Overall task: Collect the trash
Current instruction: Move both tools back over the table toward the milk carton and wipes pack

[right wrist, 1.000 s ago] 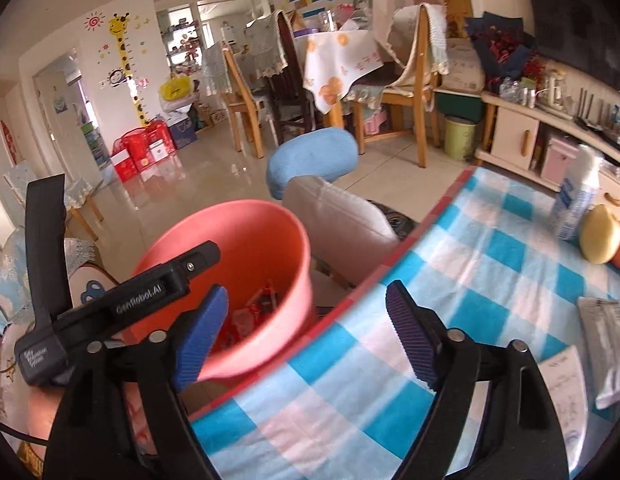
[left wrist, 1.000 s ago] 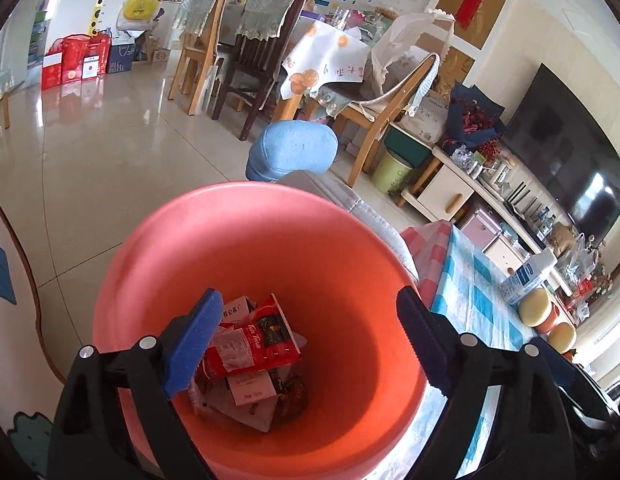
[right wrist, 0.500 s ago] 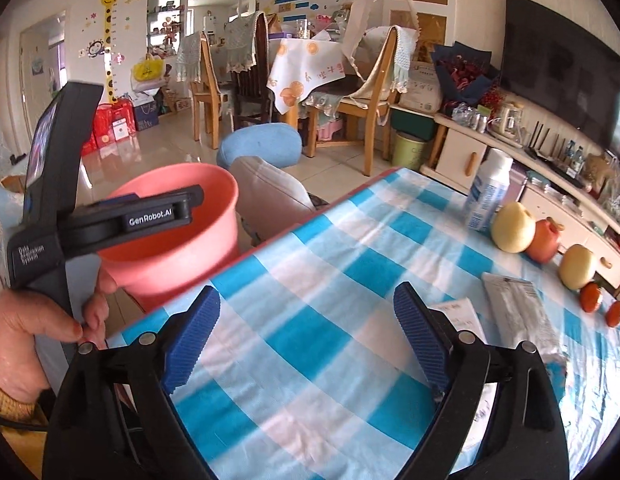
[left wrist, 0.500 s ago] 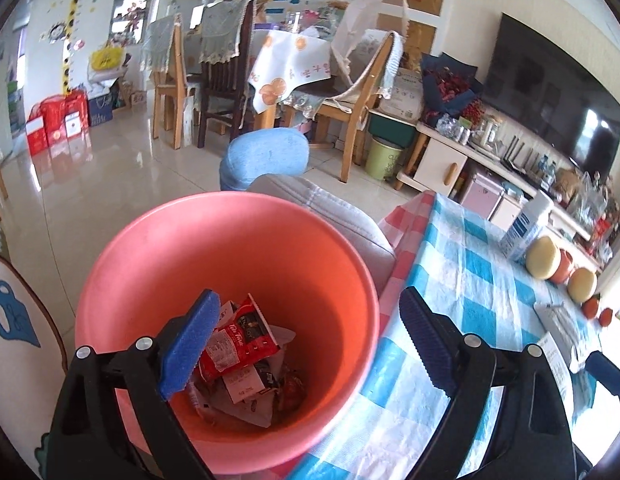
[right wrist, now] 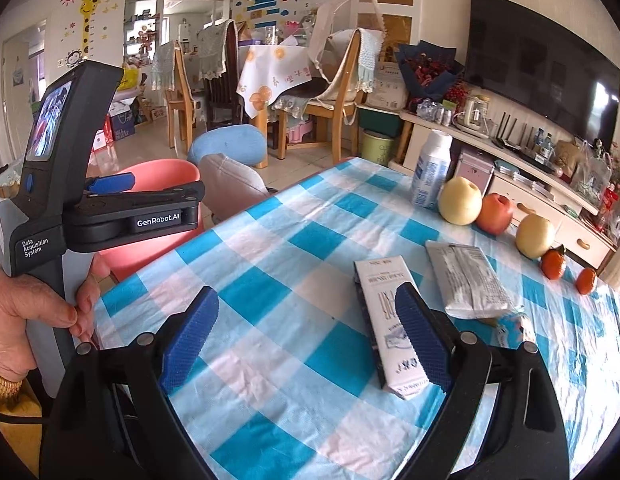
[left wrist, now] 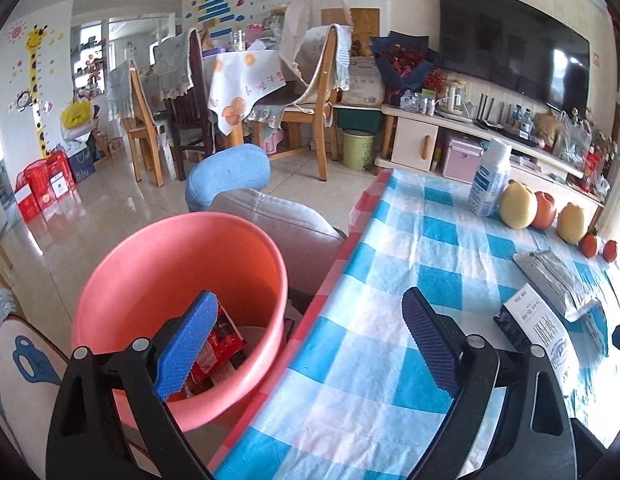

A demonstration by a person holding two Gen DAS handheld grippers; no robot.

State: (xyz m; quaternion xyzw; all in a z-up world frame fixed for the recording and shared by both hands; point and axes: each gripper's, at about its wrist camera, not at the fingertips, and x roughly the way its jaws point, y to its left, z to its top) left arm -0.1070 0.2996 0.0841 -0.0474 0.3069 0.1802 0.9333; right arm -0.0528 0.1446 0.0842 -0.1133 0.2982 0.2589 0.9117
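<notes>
The left gripper [right wrist: 110, 184] is reading "GenRobot.AI" on its black arm and "Data Acquisition System" on its grey handle, which a hand [right wrist: 34, 320] is gripping. Its jaws are opening wide with nothing between them, hanging over the rim of the pink bin [left wrist: 158, 264] beside the table [left wrist: 389, 320]; red wrappers [left wrist: 218, 344] are lying in the bin's bottom. The right gripper [right wrist: 306, 340] is spread wide too, holding nothing, hovering above the blue-and-white checked cloth.

Two pieces of trash are lying flat on the cloth, side by side: a white and dark carton [right wrist: 385, 320] with small print too fine to read, and a silvery wrapper [right wrist: 465, 280]. Both are lying with their long axes running away from the gripper toward the far edge. Beyond them are sitting one white bottle [right wrist: 429, 168], three large round fruits [right wrist: 459, 200] and two small oranges [right wrist: 553, 264].
</notes>
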